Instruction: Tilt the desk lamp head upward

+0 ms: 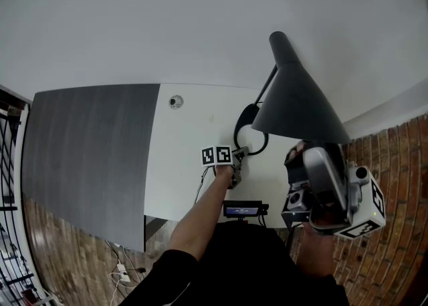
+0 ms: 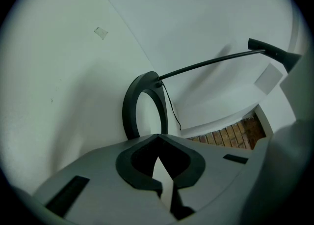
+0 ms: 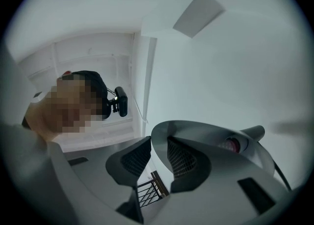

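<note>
Dark thin metal, I would guess: the shade (image 1: 294,101) is a hollow cone, stiff but light, and smooth enough to slip. It hangs high at the right, above the desk edge, with its open mouth turned down toward me. My right claw (image 3: 158,145) has closed on its lower rim, one jaw outside the wall and one inside, where the bulb (image 3: 230,144) shows. The rim seems the right place to hold. It is far from the hinge, so I expect a small lift to swing the head, though a hard pinch could mar the edge or skid off it.

From the cone's tip a thin stem (image 2: 211,63) slopes down to the ring base (image 2: 131,106), which lies flat on the white desk (image 1: 180,144). I judge the base light enough to tip or slide when I push up. My left claw (image 2: 158,143) is down by the near side of the ring, jaws together with nothing between them. I cannot tell whether it touches the ring.
</note>
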The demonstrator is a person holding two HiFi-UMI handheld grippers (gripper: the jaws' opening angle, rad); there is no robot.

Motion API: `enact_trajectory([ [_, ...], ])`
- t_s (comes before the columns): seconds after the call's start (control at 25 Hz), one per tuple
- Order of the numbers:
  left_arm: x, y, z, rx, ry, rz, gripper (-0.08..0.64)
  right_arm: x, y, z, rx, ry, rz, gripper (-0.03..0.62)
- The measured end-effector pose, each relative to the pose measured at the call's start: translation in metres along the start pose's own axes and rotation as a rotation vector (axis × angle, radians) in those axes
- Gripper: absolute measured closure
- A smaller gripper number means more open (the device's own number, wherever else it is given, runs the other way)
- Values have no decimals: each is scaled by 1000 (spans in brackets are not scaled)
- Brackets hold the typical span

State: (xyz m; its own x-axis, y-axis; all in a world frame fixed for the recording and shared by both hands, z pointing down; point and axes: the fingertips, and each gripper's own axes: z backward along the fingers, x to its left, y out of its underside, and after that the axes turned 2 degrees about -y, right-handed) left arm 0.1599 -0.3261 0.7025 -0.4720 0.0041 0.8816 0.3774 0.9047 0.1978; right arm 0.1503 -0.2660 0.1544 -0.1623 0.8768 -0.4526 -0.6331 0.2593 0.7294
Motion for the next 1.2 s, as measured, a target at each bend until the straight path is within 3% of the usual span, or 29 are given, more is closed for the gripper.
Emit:
enact_trajectory([
  [0.6, -1, 1, -1, 8, 1, -7, 551, -4, -17, -11, -72, 36, -110, 485],
  [1.2, 0, 1, -1, 10, -1, -5, 551, 1, -12, -8, -65, 50, -29, 485],
])
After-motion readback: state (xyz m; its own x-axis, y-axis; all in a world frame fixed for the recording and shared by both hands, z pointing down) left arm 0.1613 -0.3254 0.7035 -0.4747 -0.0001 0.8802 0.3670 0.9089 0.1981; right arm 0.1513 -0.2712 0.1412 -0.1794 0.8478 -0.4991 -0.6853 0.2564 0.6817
